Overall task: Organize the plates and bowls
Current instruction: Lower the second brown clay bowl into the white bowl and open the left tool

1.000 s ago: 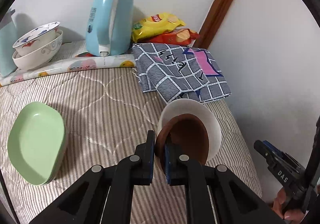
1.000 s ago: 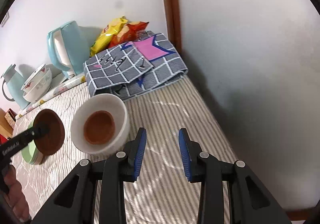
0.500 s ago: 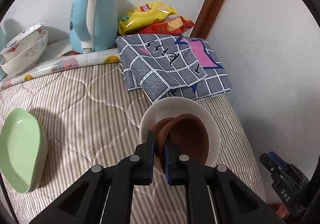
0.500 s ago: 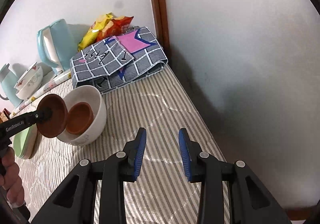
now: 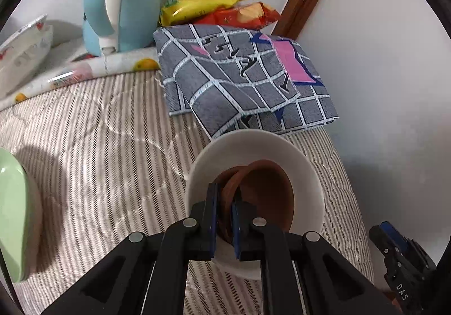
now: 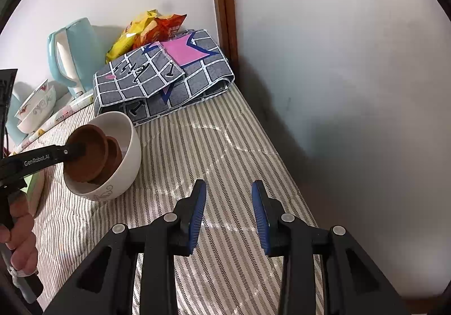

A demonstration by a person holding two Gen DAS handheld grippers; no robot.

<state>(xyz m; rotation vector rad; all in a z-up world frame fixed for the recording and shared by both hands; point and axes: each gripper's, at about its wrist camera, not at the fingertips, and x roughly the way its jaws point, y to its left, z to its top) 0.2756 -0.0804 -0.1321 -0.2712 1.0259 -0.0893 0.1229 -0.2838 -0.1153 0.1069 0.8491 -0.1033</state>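
Note:
My left gripper [image 5: 224, 196] is shut on the rim of a brown bowl [image 5: 265, 193] and holds it tilted inside a white bowl [image 5: 307, 174]. A second brown bowl [image 5: 228, 175] lies in the white bowl beneath it. In the right wrist view the left gripper [image 6: 81, 149] reaches into the white bowl [image 6: 124, 171] with the held brown bowl [image 6: 90, 157] against the other one [image 6: 116, 154]. My right gripper [image 6: 229, 210] is open and empty above the striped cloth, right of the white bowl. Green plates [image 5: 14, 210] lie at the left.
A grey checked folded cloth [image 5: 242, 81] lies behind the white bowl, with snack bags [image 5: 217, 2] and a blue kettle [image 5: 121, 2] against the wall. Stacked patterned bowls [image 5: 22, 53] stand far left. A white wall [image 6: 352, 89] borders the right edge of the surface.
My left gripper has carried the brown bowl right and down into the white bowl, onto the other brown bowl. My right gripper stays open and has shifted slightly.

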